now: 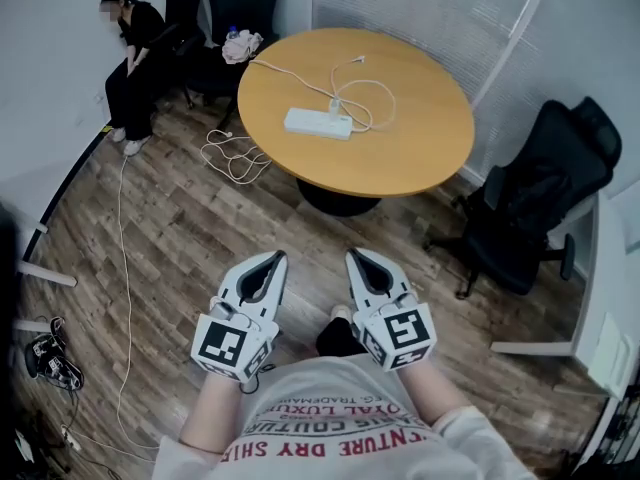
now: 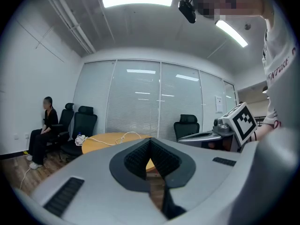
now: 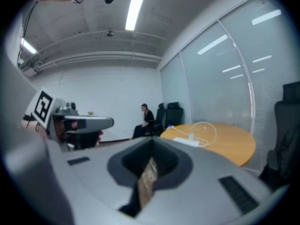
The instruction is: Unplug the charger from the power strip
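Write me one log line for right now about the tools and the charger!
left tool: shut, empty | right tool: shut, empty | charger: plugged into power strip on round table | tools: short of table

Office meeting room: round table, swivel chairs, glass partition

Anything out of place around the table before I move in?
A white cord lies loosely tangled on the floor left of the table, a possible trip hazard. The power strip and charger on the table look in order; nothing spilled.
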`<state>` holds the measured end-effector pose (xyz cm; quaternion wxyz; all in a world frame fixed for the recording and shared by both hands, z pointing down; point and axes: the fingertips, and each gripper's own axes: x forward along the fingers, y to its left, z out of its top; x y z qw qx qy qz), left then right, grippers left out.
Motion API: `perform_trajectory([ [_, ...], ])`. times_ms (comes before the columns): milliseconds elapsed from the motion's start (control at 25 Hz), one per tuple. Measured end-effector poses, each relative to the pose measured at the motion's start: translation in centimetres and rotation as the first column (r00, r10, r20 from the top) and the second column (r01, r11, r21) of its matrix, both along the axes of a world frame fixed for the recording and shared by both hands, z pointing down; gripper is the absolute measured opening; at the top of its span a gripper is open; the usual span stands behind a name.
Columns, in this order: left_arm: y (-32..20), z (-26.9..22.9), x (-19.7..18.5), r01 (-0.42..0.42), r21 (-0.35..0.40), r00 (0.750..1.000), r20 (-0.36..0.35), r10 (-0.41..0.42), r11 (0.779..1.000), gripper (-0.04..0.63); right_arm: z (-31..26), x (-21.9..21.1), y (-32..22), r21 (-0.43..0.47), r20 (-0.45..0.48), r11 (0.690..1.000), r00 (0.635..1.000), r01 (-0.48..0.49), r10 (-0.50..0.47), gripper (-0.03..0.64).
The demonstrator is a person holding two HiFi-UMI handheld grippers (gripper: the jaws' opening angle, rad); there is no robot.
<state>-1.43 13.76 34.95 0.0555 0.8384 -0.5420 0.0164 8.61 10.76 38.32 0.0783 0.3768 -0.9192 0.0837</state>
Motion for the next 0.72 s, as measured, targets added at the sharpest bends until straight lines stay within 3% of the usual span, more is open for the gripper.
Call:
perform_trajectory([
  [240,-9.1,-0.3,2.1,0.075,0.009,0.997,-0.012,-0.074,0.997,0.029,-0.4,3.1,-9.7,0.006,-0.019,0.999,0.998,0.054,-0.054,0.028],
  [440,-14.8,0.4,3.1,0.073,-0.017,0.997,-0.024,-0.073,0.997,0.029,1.0,4.8,-15.9,-0.053,-0.036,0.998,0.999,0.029,-0.031,0.028],
  [720,-23.5,2.4,0.6,0.077,-0.057,0.996,-0.046,-0.079,0.995,0.029,3.1,3.6,-23.5,-0.091,-0.048,0.996,0.999,-0.007,0.003,0.028],
])
